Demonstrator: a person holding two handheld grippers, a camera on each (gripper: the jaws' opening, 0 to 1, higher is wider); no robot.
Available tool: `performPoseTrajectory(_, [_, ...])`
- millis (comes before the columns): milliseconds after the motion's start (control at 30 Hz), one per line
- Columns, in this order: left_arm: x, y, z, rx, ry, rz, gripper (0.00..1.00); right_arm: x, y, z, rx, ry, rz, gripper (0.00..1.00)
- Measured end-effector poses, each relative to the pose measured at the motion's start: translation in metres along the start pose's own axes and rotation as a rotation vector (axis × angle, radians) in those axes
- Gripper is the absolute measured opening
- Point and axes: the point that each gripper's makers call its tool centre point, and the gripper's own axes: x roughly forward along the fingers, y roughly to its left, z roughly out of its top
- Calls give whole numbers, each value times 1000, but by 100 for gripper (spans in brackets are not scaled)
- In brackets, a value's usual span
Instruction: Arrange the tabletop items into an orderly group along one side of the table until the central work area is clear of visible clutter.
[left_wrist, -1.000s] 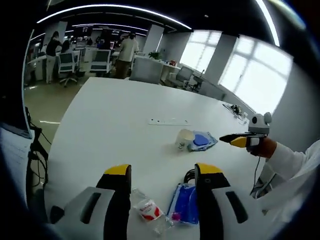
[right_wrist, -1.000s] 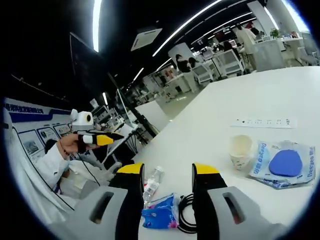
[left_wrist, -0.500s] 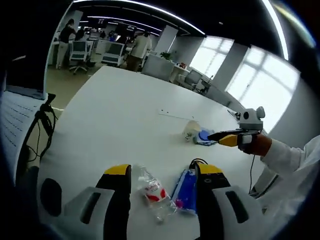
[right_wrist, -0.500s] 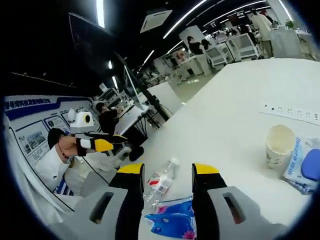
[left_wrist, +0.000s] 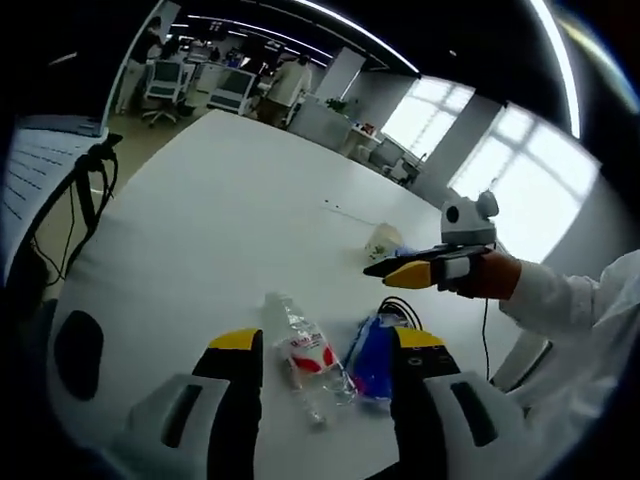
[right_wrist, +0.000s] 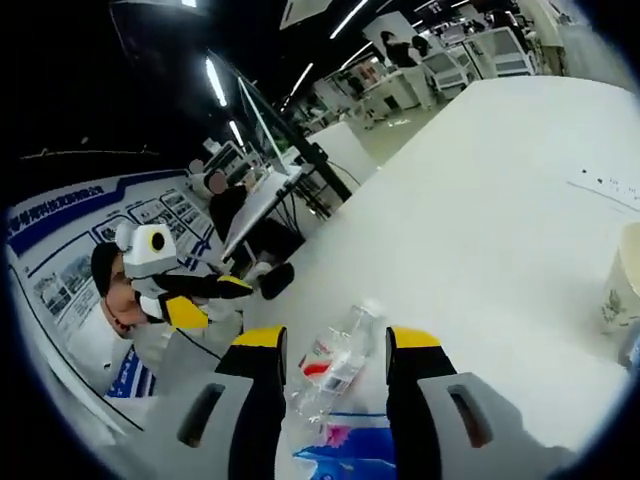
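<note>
the left gripper (left_wrist: 325, 345) hangs low over the near edge of the white table (left_wrist: 210, 220), jaws spread wide with nothing between them. just beyond its tips a clear plastic bottle (left_wrist: 305, 358) lies on its side, and its red and white label cannot be read. touching the bottle's right side is a blue packet (left_wrist: 372, 352) with a pink patch, and a coil of black cable (left_wrist: 398, 308) sits just past the packet.

the right gripper (left_wrist: 405, 270), seen in the left gripper view, is held out level above the cable in an orange-gloved hand (left_wrist: 490, 275) with a white sleeve, its yellow-tipped jaws pointing toward the table's middle and close together; whether they touch cannot be told. in its own view the right gripper (right_wrist: 327, 342) shows jaws parted and bare, hovering over the same bottle (right_wrist: 333, 362), with the blue packet (right_wrist: 345, 455) nearer than the bottle.

farther from the bottle, toward the windows, stands a pale paper cup (left_wrist: 381, 240) with a blue-printed pouch (left_wrist: 403, 251) beside it. a flat white power strip (left_wrist: 345, 208) lies beyond the cup. the left gripper (right_wrist: 200, 300) appears beyond the table's edge in the right gripper view, below a blue wall poster (right_wrist: 120, 215) whose writing is too small to read.
</note>
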Motion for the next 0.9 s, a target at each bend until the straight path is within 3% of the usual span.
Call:
performPoseTrajectory(167, [-1,5,-10,-34,8,-14,51,27,8,-3,35,50,37,38])
performPoseTrajectory(400, [3,8,-16,-46,12,-39,50,61,-4,-9,58,138,37,38])
performPoseTrajectory(700, [12,15,-24,-57,15,-72,50,75,-27,-20,163,178,31,37])
performPoseTrajectory(900, [17,18,-28,-60,20,-90,49,85,-27,-25,234,202,51,38])
